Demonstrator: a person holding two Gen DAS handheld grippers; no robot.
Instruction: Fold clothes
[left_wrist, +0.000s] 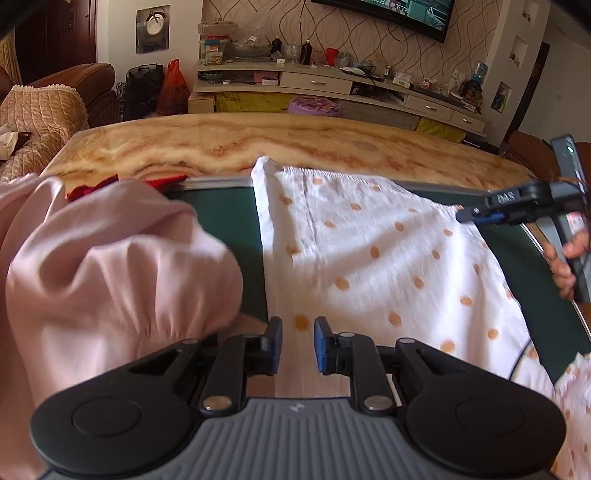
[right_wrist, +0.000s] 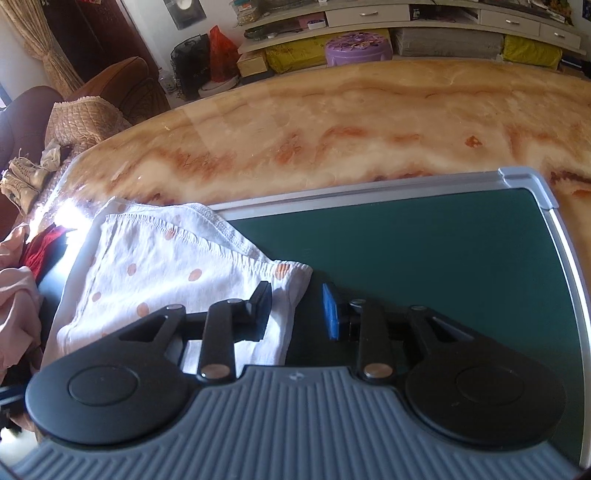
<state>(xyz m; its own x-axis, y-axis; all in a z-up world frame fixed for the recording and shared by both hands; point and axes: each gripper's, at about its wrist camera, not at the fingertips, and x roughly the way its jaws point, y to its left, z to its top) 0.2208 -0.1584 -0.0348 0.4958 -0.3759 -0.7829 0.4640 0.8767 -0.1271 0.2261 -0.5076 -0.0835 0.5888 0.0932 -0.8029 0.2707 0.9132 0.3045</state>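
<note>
A glossy table top (right_wrist: 332, 122) with amber and cream marbled veining is seen ahead of both tools, stretching across the width of each view. A dark green board (right_wrist: 443, 258) with a silver metal frame is laid flat on it, directly beneath the tools; its far right corner is seen ahead and to the right of the right tool. A white garment with orange dots (left_wrist: 369, 251) is spread on the board, its far edge reaching over the frame onto the table. A pink garment (left_wrist: 110, 266) is heaped to the left of the left tool, with a red cloth (left_wrist: 92, 188) beyond it.
</note>
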